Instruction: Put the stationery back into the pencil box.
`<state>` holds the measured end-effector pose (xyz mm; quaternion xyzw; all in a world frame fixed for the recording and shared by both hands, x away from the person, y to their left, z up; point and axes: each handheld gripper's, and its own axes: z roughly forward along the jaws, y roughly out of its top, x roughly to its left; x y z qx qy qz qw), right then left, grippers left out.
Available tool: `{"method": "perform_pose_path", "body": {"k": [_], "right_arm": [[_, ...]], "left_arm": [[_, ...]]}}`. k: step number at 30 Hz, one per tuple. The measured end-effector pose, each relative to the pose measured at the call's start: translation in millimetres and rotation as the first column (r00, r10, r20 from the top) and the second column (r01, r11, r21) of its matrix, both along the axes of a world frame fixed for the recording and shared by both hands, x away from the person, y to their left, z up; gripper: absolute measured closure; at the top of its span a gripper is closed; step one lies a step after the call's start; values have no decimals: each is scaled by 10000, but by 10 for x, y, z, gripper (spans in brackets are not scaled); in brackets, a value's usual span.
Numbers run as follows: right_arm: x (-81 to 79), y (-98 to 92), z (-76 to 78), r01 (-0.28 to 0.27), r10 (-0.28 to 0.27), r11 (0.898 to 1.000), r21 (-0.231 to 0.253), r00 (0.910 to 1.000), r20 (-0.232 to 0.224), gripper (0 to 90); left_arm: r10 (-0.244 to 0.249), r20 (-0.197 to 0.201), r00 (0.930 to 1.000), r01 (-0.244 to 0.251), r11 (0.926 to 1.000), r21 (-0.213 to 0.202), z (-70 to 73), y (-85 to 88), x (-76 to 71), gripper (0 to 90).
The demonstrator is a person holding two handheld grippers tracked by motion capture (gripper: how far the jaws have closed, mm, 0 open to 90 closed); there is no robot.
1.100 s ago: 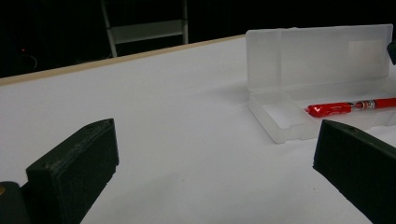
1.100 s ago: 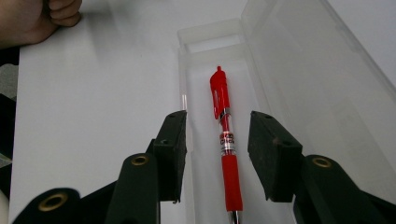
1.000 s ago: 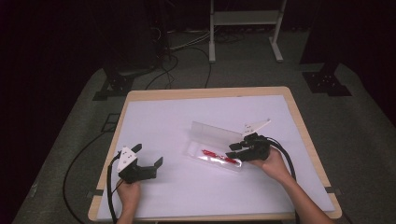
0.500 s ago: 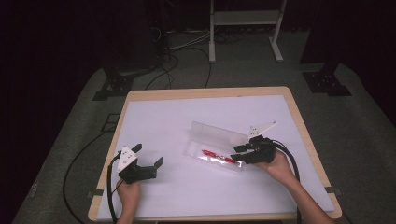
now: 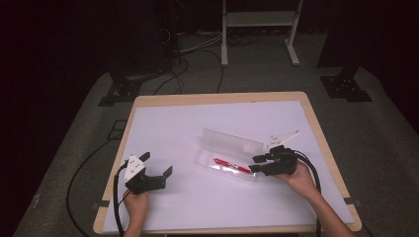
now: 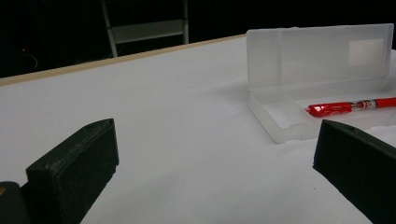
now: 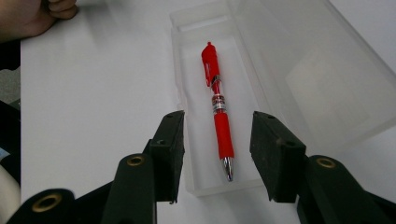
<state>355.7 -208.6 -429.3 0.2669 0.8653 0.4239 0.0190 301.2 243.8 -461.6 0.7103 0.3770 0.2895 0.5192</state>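
In the left gripper view we lose the red pen's (image 6: 352, 106) far end and the clear case's (image 6: 280, 122) right side past the picture's edge.

A table (image 5: 148, 106) with a white top and a pale wooden rim stands on grey carpet (image 5: 385, 138). Beyond its far edge stands a white metal frame (image 5: 259, 19). Black cables (image 5: 185, 54) trail across the floor past the far left corner.
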Motion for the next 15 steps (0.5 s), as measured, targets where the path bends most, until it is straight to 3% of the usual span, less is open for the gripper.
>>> {"method": "perform_pose_path", "body": {"k": [15], "right_arm": [[-73, -100, -24, 121, -121, 9999, 21, 9999, -80, 528]], "left_arm": [[0, -4, 10000, 0, 10000, -3, 0, 0, 0, 0]]}}
